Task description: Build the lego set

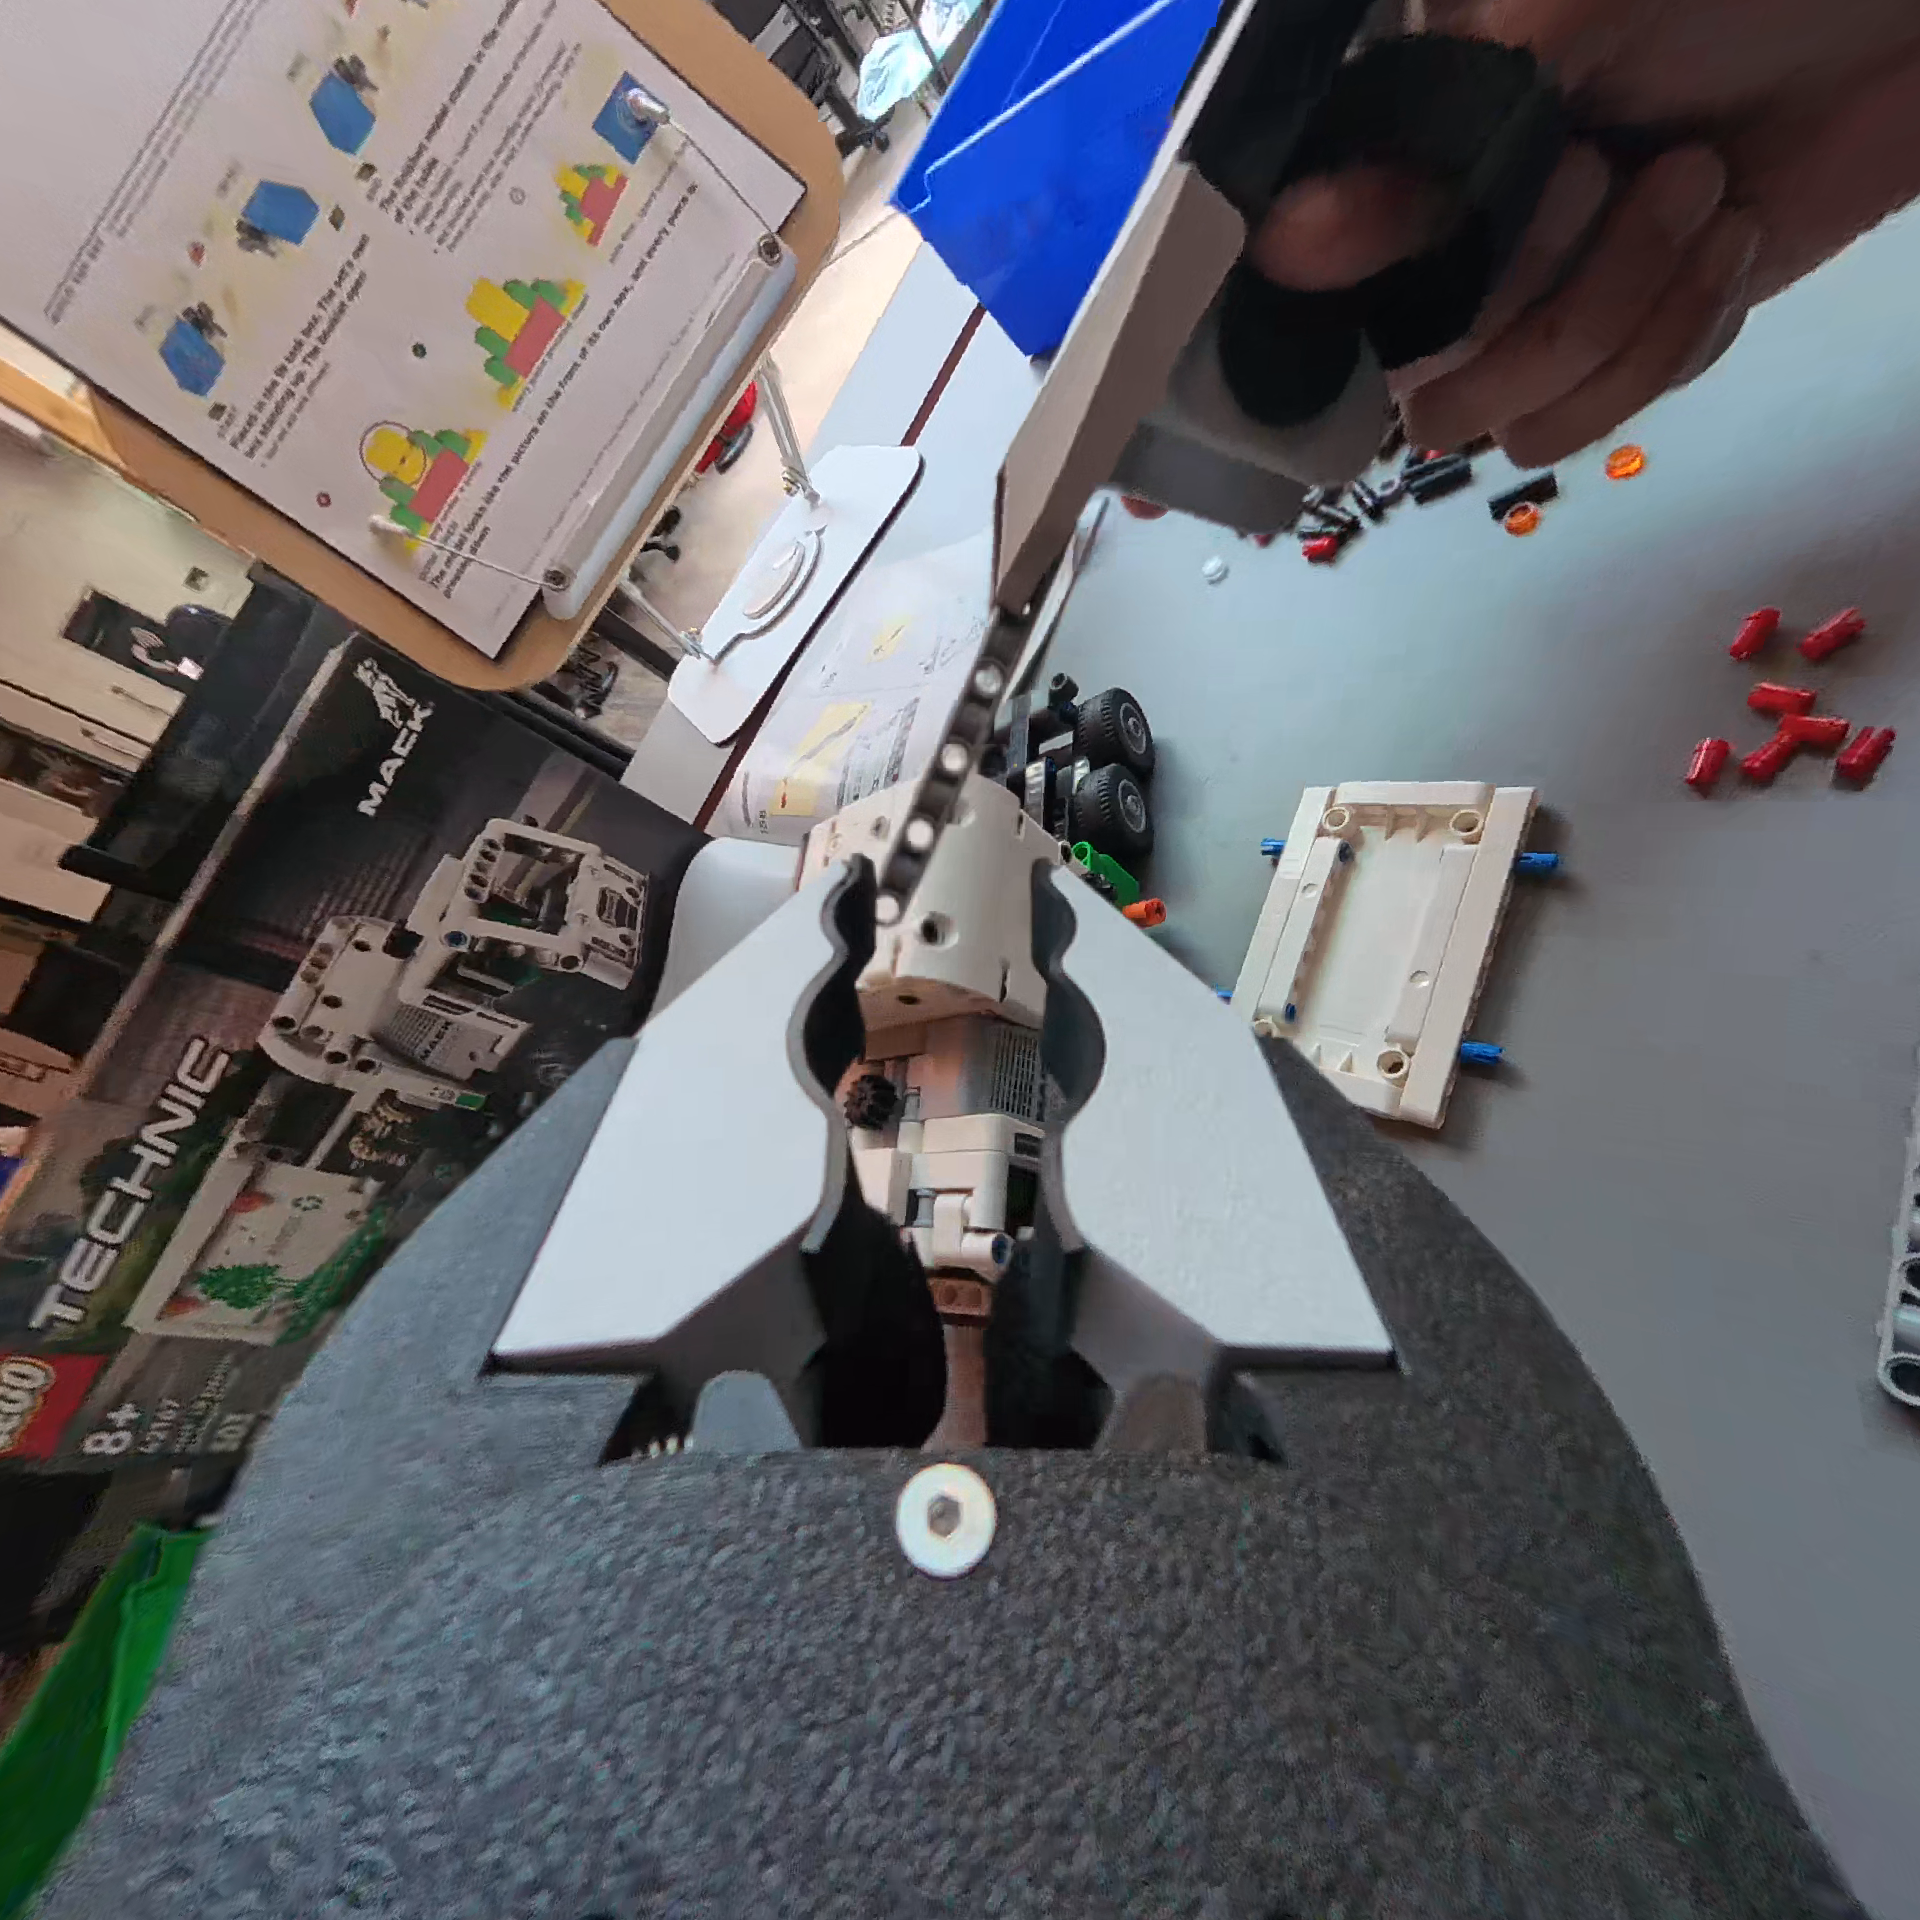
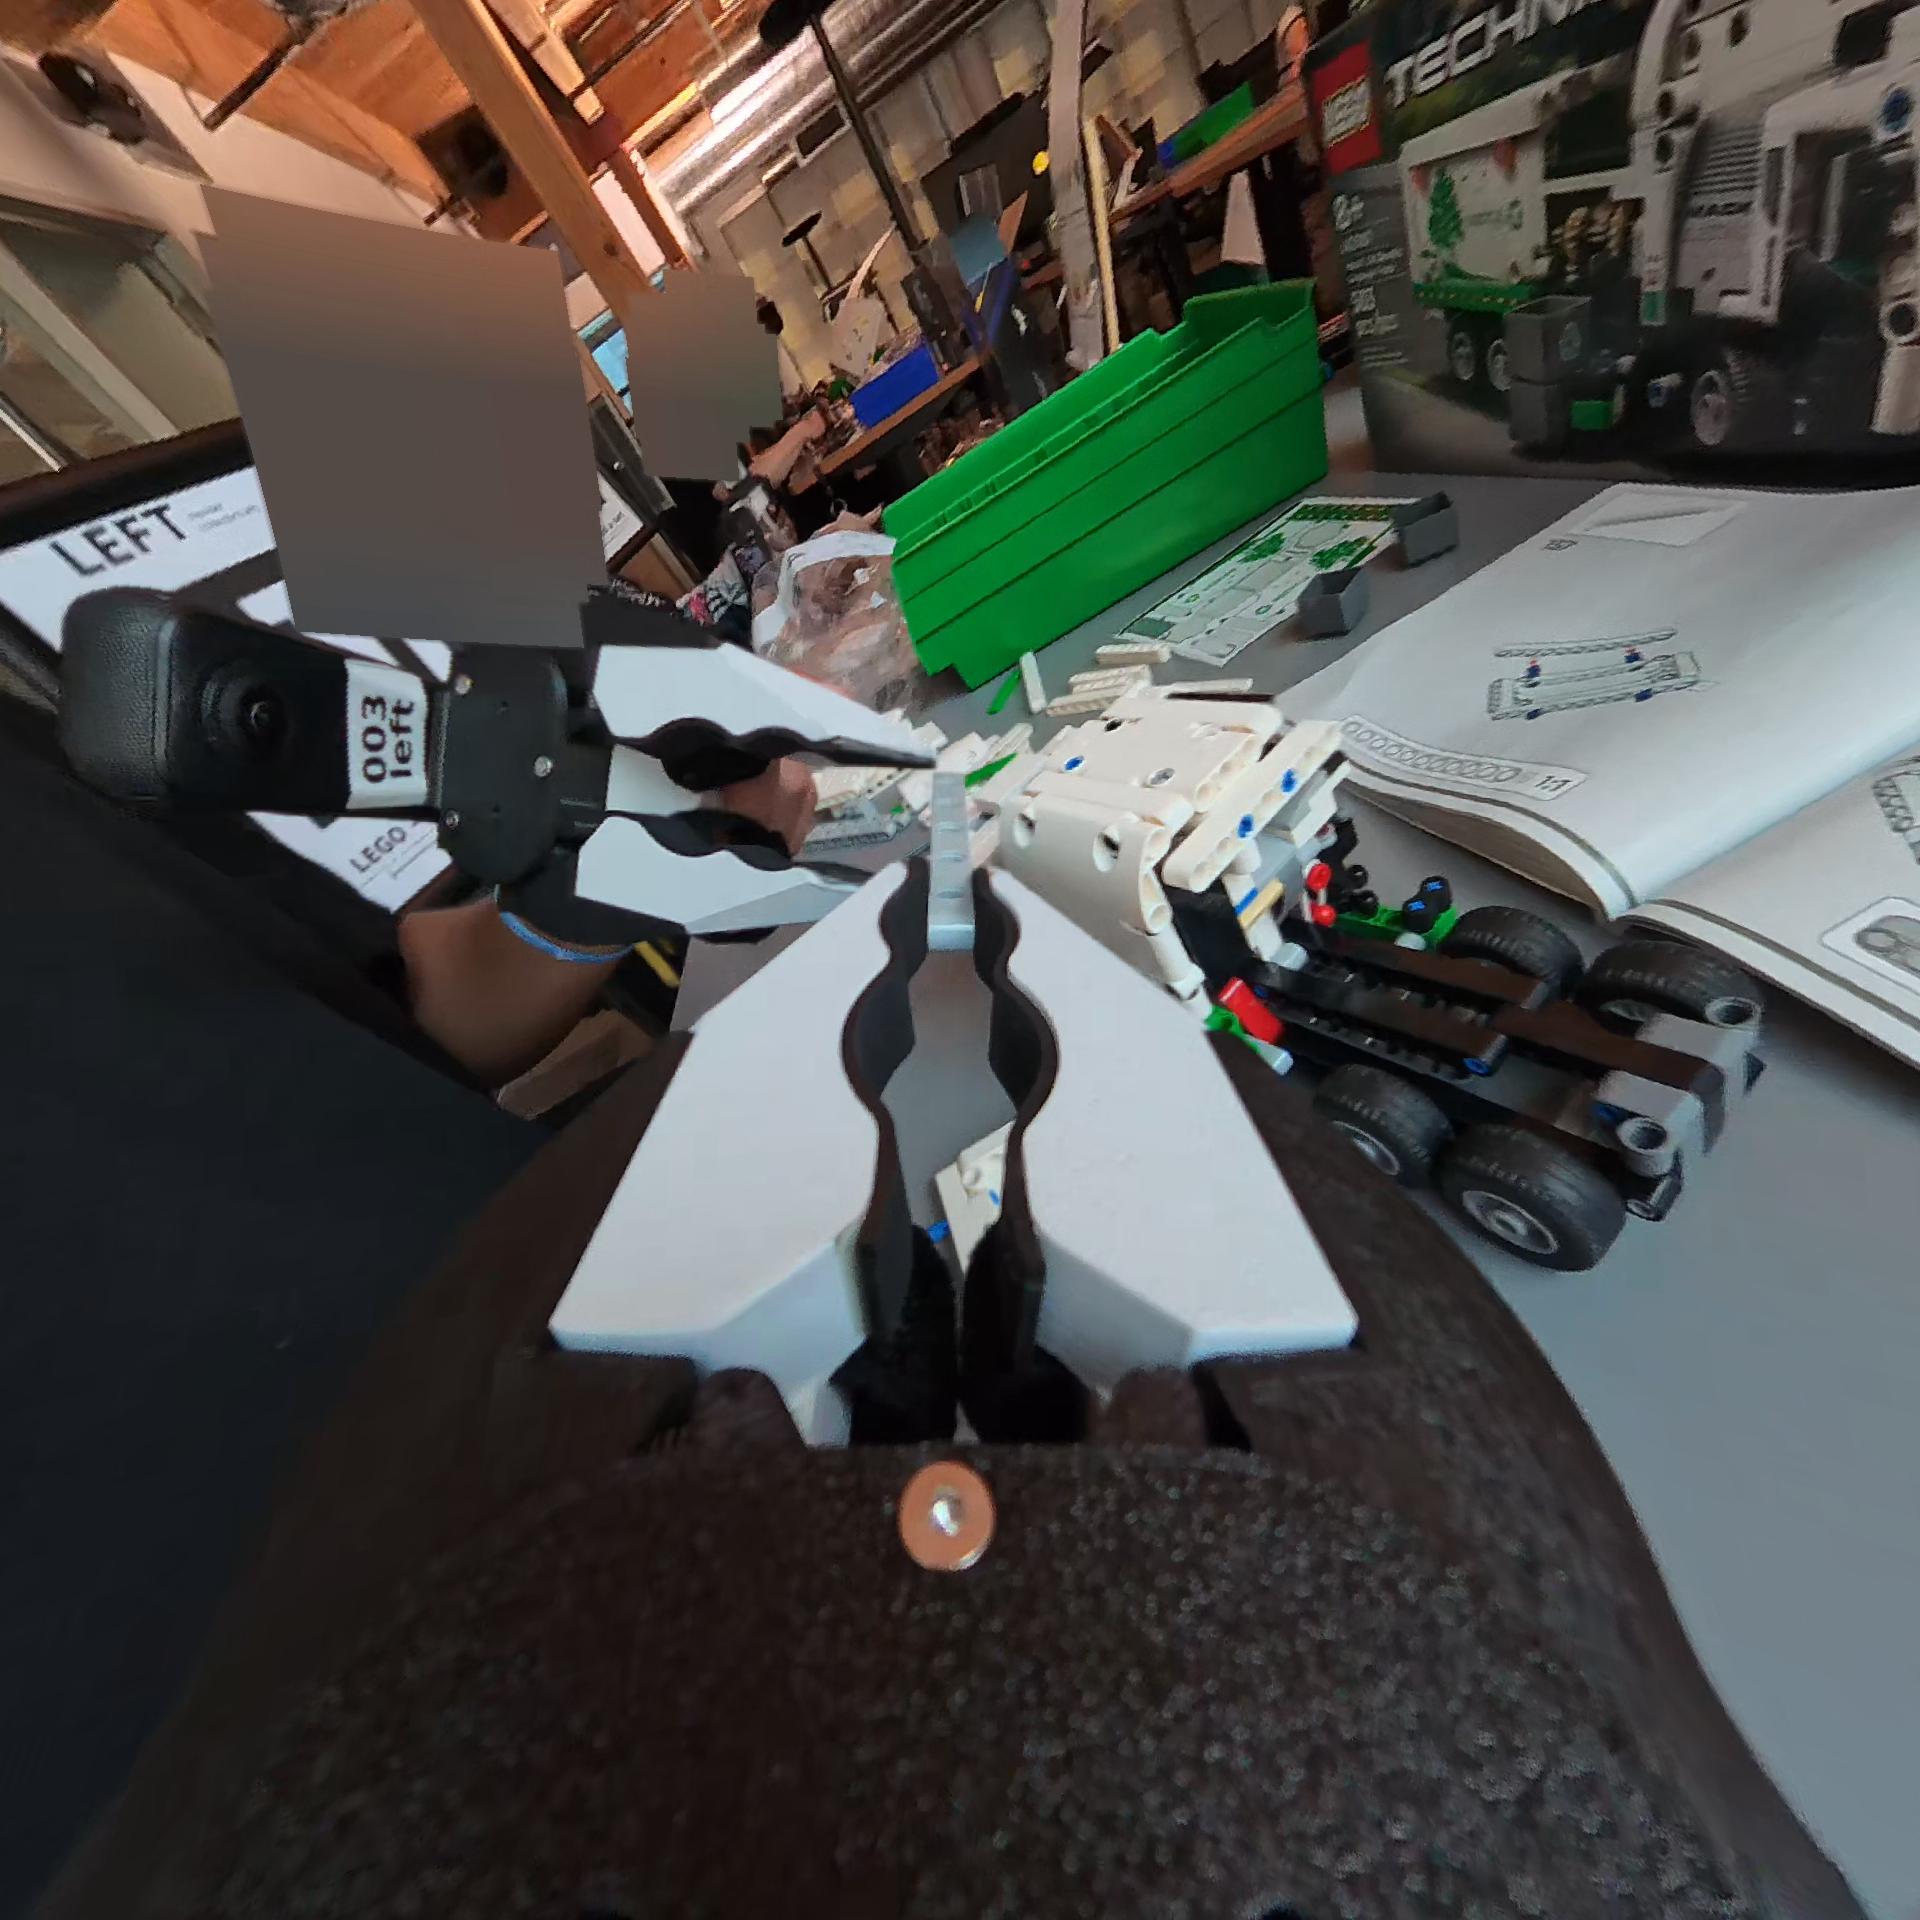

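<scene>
The part-built truck [image 2: 1382,997], with a white cab [image 1: 966,914] and a black chassis on black wheels, stands on the grey table. My right gripper [image 2: 951,894] is shut on a long light-grey beam with holes [image 2: 951,842]. In the left wrist view it [image 1: 1013,603] reaches in from the upper right, and the beam [image 1: 940,779] runs down to the cab's top edge. My left gripper [image 1: 956,883] is open at the cab's front, with the cab showing in its gap. In the right wrist view its tips [image 2: 899,826] stop just short of the cab and hold nothing.
A white panel with blue pins [image 1: 1382,945] lies right of the truck, with red pins [image 1: 1787,717] and small black and orange parts [image 1: 1434,488] beyond. The open booklet [image 2: 1558,727], sticker sheet [image 2: 1257,582], green bin [image 2: 1112,488], blue bin [image 1: 1039,177] and set box [image 2: 1662,208] ring the work area. Left tips to right tips: about 5 centimeters.
</scene>
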### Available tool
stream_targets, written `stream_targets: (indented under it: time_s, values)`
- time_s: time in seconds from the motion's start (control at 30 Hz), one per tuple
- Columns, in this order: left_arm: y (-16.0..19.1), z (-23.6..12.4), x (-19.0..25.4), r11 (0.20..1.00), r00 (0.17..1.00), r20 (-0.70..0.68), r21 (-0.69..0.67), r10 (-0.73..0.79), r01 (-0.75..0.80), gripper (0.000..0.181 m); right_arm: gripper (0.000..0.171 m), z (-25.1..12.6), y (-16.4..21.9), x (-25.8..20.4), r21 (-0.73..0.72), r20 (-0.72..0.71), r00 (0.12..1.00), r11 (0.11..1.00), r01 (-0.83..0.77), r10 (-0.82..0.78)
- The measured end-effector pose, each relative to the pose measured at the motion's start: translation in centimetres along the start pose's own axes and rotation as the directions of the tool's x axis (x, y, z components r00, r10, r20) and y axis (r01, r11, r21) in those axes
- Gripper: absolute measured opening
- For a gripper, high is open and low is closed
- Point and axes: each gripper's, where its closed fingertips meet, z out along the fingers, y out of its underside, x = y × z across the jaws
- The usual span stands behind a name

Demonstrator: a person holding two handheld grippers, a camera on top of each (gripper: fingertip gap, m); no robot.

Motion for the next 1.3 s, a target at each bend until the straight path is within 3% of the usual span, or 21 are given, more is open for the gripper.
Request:
stream_targets:
  time_s: [0.17,0.4,0.6,0.7,0.77,0.93,1.1,1.3]
  values:
    - [-0.4,-0.1,-0.1,0.956,0.955,-0.068,0.035,-0.288,0.291,0.029,0.007,-1.8,-2.6,1.5,0.163,-0.063,0.997,0.986,-0.036,0.047]
    - [-2.6,-0.3,0.8,0.732,0.72,-0.289,0.085,-0.631,0.676,0.024,0.007,-2.8,-3.3,2.6,0.216,-0.088,0.991,0.973,-0.08,0.101]
    - [-4.2,1.0,-0.4,0.414,0.42,-0.365,0.098,-0.831,0.905,0.023,0.007,-2.3,-3.8,1.0,0.235,-0.044,0.998,0.971,-0.037,0.049]
    - [-5.2,1.3,-1.6,0.207,0.234,-0.468,0.11,-0.852,0.972,0.022,0.007,-1.7,-4.3,-0.8,0.278,0.033,0.997,0.958,-0.071,0.065]
    - [-5.8,1.0,-2.5,0.111,0.165,-0.521,0.133,-0.837,0.985,0.02,0.007,-1.2,-4.4,-1.4,0.317,0.084,0.988,0.937,-0.146,0.126]
    - [-5.7,-0.6,-4.8,-0.036,0.103,-0.571,0.228,-0.814,0.973,0.009,0.006,0.6,-4.2,-2.6,0.361,0.207,0.946,0.88,-0.31,0.249]
    - [-5.5,-1.6,-5.7,-0.153,0.032,-0.628,0.237,-0.777,0.959,0.005,0.005,1.5,-4.2,-3.1,0.398,0.305,0.887,0.8,-0.449,0.346]
    - [-5.2,-2.6,-6.5,-0.191,0.036,-0.638,0.283,-0.769,0.94,0.006,0.007,2.0,-4.2,-3.7,0.448,0.316,0.876,0.757,-0.476,0.364]
